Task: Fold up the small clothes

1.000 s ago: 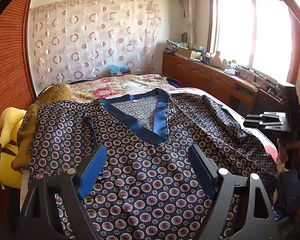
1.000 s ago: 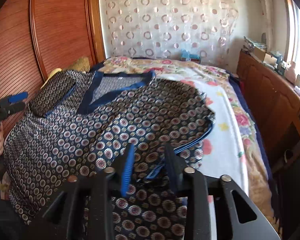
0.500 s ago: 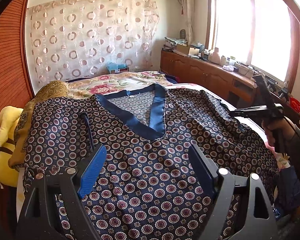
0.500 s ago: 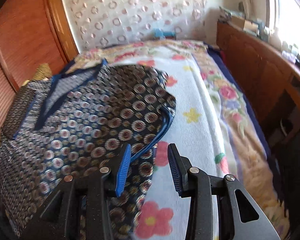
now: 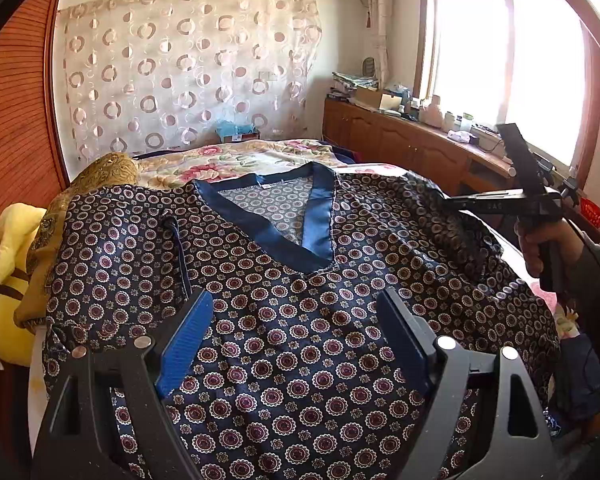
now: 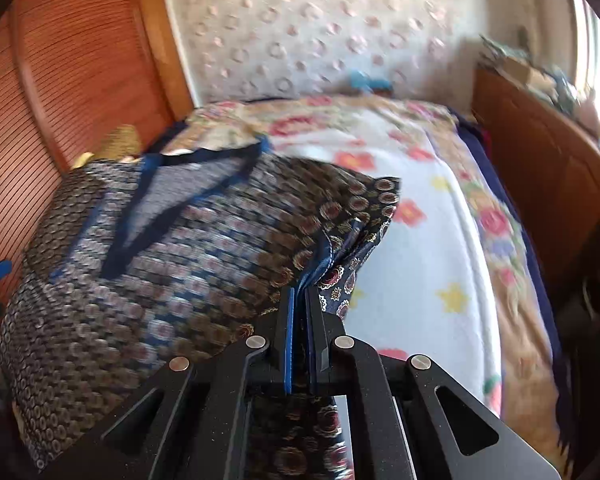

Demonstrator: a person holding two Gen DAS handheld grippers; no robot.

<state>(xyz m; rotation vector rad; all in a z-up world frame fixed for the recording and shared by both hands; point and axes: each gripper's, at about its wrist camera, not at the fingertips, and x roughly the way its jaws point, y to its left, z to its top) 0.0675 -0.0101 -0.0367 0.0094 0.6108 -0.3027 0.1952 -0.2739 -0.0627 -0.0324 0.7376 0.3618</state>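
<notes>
Silky medallion-print top (image 5: 300, 340) | sleeve hem pinched flat, right hand-held gripper (image 6: 300, 312)

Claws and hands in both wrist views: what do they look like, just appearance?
Both claws are matte black frames with cut-out slots and silver round rivets. The left claw has ribbed blue pads on its fingers. The right claw has the same blue pads. The right hand grips a black handle; a dark sleeve and a thin black cable show behind it.
</notes>
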